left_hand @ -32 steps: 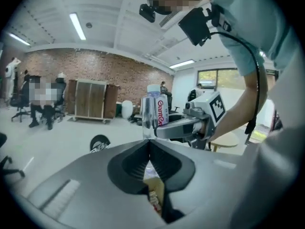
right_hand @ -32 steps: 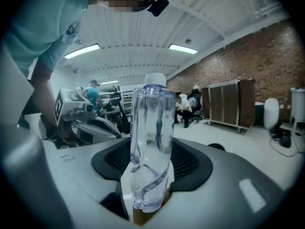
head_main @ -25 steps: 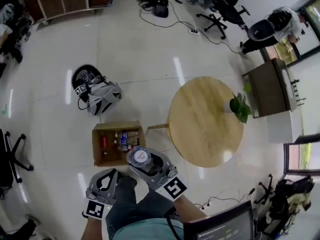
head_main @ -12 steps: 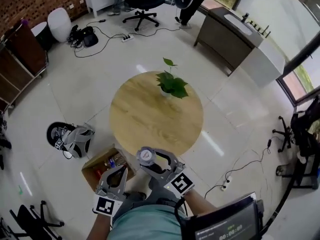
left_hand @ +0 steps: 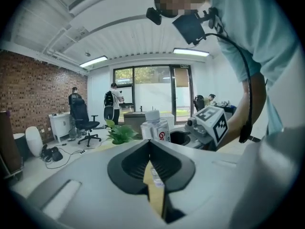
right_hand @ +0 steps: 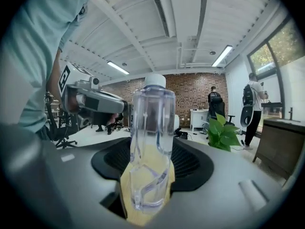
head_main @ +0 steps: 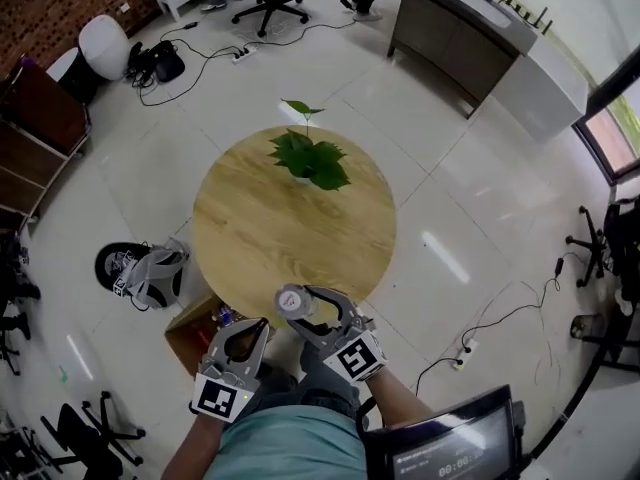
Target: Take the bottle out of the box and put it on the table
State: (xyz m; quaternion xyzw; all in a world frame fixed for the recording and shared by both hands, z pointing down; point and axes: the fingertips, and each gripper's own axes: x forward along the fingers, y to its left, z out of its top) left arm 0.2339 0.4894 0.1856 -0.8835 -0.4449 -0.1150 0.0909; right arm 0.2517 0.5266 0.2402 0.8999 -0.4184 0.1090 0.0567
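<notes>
bottle (right_hand: 151,128) was held upright, long axis vertical, white cap up | clear moulded plastic body was clamped between wide-set jaws of right gripper (head_main: 303,310) | held by near edge of round wood-grain bench (head_main: 290,218), out of cardboard box (head_main: 188,330) | left gripper (head_main: 250,330) jaws were seen closed together, empty

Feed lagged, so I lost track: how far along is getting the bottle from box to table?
Done: the bottle is out of the box, in the right hand-held gripper. In hand: it hangs over the near edge of the table, not set down. To do: lower it onto the table and release. The left hand-held gripper is empty.
</notes>
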